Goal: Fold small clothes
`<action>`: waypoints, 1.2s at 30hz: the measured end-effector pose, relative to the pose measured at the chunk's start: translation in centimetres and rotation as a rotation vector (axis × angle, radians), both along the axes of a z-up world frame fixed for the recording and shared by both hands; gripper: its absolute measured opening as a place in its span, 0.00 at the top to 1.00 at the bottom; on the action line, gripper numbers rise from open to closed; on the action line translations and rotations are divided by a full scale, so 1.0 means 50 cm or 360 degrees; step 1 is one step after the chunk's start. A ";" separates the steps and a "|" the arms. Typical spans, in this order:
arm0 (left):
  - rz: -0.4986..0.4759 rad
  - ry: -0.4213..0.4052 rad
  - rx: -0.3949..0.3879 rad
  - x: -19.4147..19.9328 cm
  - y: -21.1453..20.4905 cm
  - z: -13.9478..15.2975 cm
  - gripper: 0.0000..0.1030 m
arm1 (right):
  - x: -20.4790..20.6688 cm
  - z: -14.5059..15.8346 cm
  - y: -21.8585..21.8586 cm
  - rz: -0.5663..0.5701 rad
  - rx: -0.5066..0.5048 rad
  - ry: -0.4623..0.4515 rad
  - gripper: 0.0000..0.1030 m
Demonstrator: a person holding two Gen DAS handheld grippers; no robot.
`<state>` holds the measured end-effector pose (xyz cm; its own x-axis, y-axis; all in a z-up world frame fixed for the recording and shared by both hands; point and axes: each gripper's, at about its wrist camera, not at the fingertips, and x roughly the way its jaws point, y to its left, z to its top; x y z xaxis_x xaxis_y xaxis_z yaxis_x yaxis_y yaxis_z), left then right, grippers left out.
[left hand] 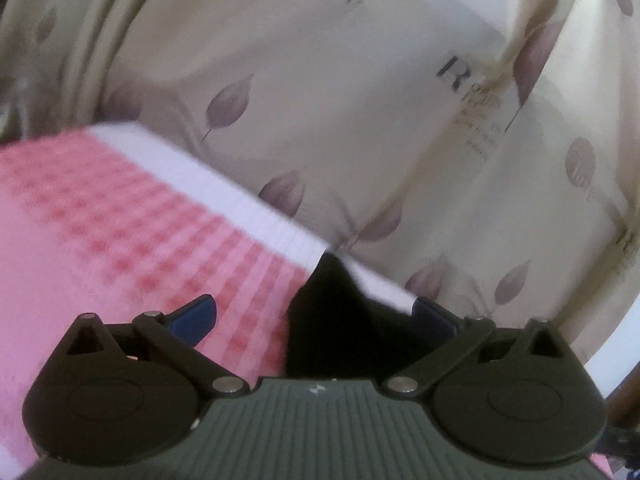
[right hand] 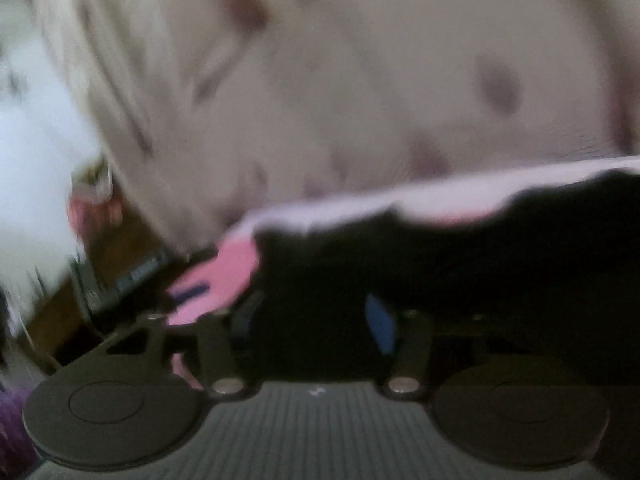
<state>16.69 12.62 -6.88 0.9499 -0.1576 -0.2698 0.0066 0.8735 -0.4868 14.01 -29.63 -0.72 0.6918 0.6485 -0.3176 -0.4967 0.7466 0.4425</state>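
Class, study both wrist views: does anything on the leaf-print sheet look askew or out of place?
The pink checked cloth with its white band lies slanted across the leaf-print sheet, and a black garment pokes out from under its edge, so the pile is untidy. The right view is too blurred to add more.

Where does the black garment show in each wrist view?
Left wrist: black garment low centre, between the open jaws, beside the pink checked cloth.
Right wrist: black garment across the lower right, blurred, over the jaws.
Shared landmark: the cream leaf-print sheet behind it.
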 end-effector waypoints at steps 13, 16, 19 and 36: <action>0.0091 -0.0095 -0.0122 -0.028 0.018 -0.050 0.00 | 0.239 0.031 0.091 -0.0308 -0.0377 0.0092 0.52; 0.0104 -0.0072 -0.0155 -0.022 0.022 -0.053 0.00 | 0.262 0.028 0.051 -0.0485 -0.0233 0.0133 0.52; 0.0140 -0.0065 -0.0191 -0.024 0.032 -0.056 0.00 | 0.203 0.050 0.033 -0.0475 0.0008 -0.0043 0.51; 0.0060 -0.0078 0.0086 -0.028 -0.018 -0.037 0.00 | 0.260 0.032 0.174 -0.0414 0.0005 0.0090 0.51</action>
